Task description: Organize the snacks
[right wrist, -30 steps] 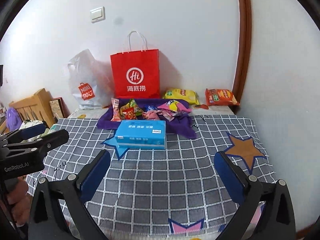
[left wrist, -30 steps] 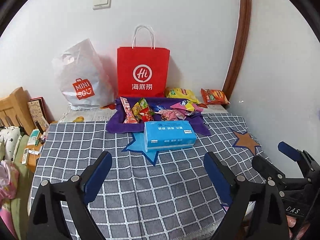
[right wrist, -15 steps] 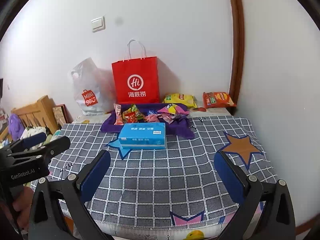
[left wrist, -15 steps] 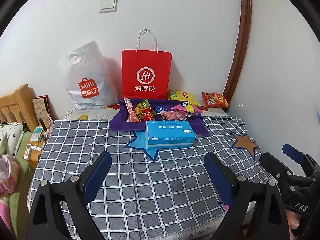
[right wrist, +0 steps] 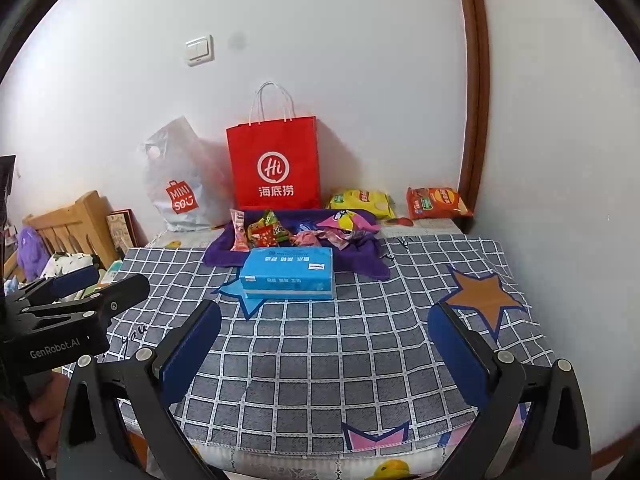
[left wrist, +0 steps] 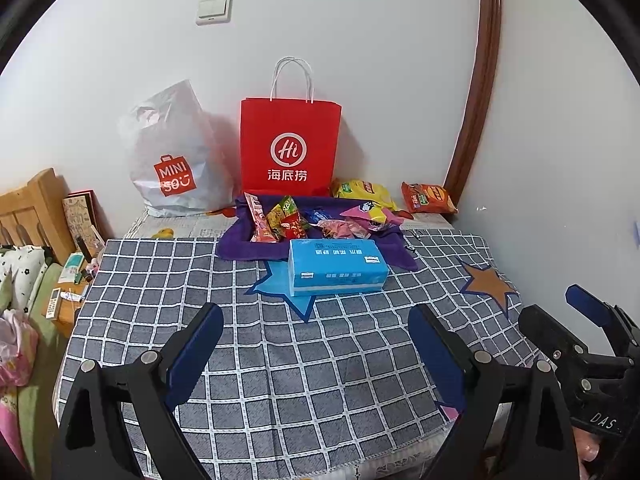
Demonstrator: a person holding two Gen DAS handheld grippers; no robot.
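Several snack packets point(left wrist: 316, 220) point(right wrist: 296, 230) lie in a purple fabric tray point(left wrist: 240, 246) point(right wrist: 218, 254) at the back of the table. A yellow chip bag point(left wrist: 364, 192) point(right wrist: 362, 200) and an orange chip bag point(left wrist: 428, 198) point(right wrist: 436, 202) lie behind it by the wall. A blue tissue pack point(left wrist: 336, 266) point(right wrist: 290, 274) sits in front of the tray. My left gripper point(left wrist: 316, 332) and right gripper point(right wrist: 324, 332) are both open and empty, held above the table's near edge, well short of the snacks.
A red paper bag point(left wrist: 290, 146) point(right wrist: 274, 164) and a white plastic Miniso bag point(left wrist: 176, 156) point(right wrist: 180, 178) stand against the wall. The table has a grey checked cloth point(left wrist: 280, 360) point(right wrist: 340, 344). A wooden headboard point(left wrist: 36, 208) and clutter are left. A wall is close on the right.
Both grippers have pulled back and risen, so the table and snacks look farther away and more of the near edge shows. Nothing on the table has moved.
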